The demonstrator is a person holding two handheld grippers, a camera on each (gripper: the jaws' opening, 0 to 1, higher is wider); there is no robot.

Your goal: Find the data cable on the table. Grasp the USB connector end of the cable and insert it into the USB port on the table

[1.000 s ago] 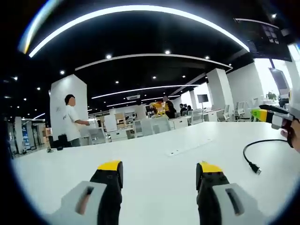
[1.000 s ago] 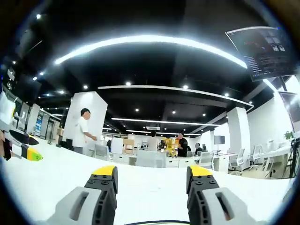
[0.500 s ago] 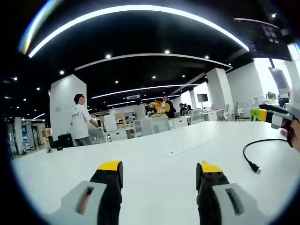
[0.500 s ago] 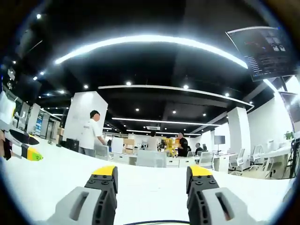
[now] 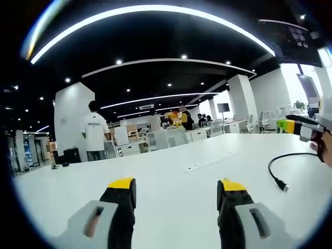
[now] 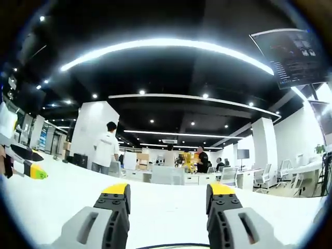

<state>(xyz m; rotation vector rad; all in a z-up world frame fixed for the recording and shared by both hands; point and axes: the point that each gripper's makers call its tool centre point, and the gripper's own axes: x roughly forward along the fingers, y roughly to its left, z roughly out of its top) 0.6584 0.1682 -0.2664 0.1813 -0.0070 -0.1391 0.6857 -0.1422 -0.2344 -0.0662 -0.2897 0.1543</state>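
The left tongs stand open over the near edge of the white table, jaws well apart with nothing between them. The right tongs are open and empty too. Between the left tongs and the far edge of the table the surface is bare, so nothing stands in front of the flat USB port strip set into the table's middle. The black data cable lies towards the table's right side, curving round to its USB connector end, which rests on the table well apart from the strip and off to the right of the left tongs' right jaw. Just above the cable, at the right edge of the left gripper view, a hand holds the yellow-tipped right tongs.

Beyond the far edge a person in a white shirt stands by a white pillar, with desks and chairs behind.

The right gripper view has the left tongs at its left edge, a ceiling screen, and a thin dark arc below its jaws; whether that is the cable I cannot tell
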